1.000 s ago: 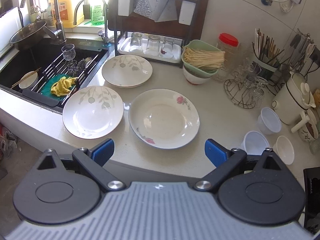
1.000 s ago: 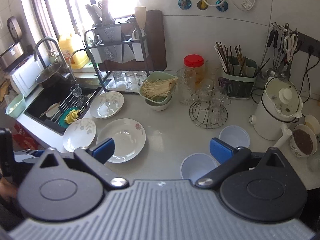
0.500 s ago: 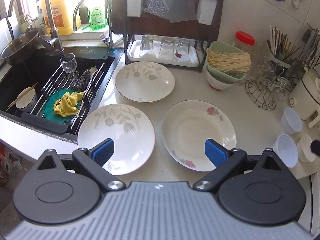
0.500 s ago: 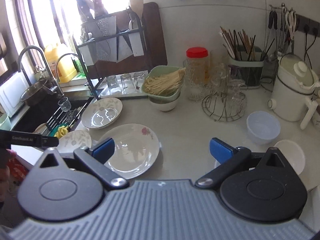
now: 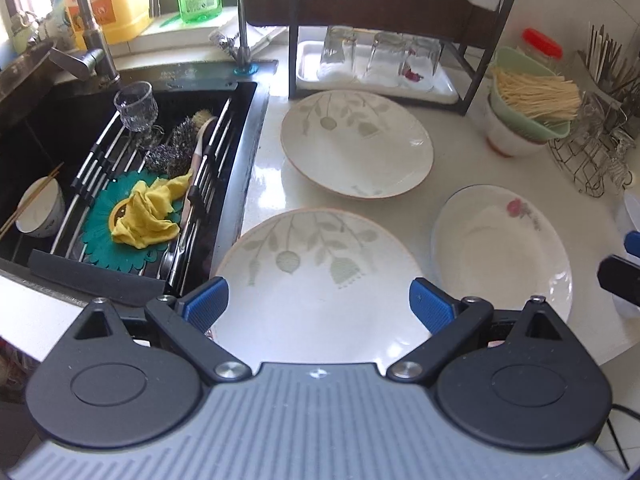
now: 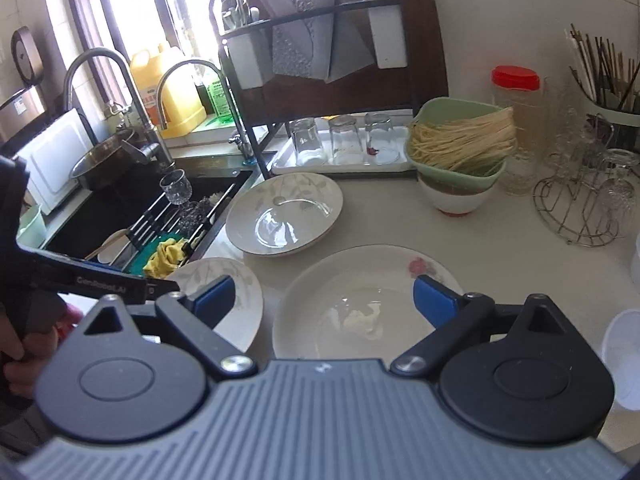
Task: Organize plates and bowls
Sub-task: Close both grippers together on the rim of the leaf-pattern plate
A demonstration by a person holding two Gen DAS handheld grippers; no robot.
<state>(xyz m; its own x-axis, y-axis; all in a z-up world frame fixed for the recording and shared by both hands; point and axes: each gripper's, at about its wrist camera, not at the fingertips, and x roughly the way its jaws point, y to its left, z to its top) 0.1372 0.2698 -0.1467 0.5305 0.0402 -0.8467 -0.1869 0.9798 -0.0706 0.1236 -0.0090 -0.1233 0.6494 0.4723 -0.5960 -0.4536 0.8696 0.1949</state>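
Three plates (image 5: 320,280) on counter (image 5: 264,184) – right of sink (image 5: 52,132) (rack (image 5: 376,20) behind).

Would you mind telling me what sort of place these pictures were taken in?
Most likely a home kitchen: a dark sink with a faucet beside the counter, drinking glasses drying upside down on a rack, and patterned plates laid out.

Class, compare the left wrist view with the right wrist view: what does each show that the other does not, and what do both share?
Only the left wrist view shows the small bowl with chopsticks in the sink.

Only the right wrist view shows the left hand and the white cup.

Both show two leaf-patterned plates, the rose plate, the noodle bowl and the yellow cloth.
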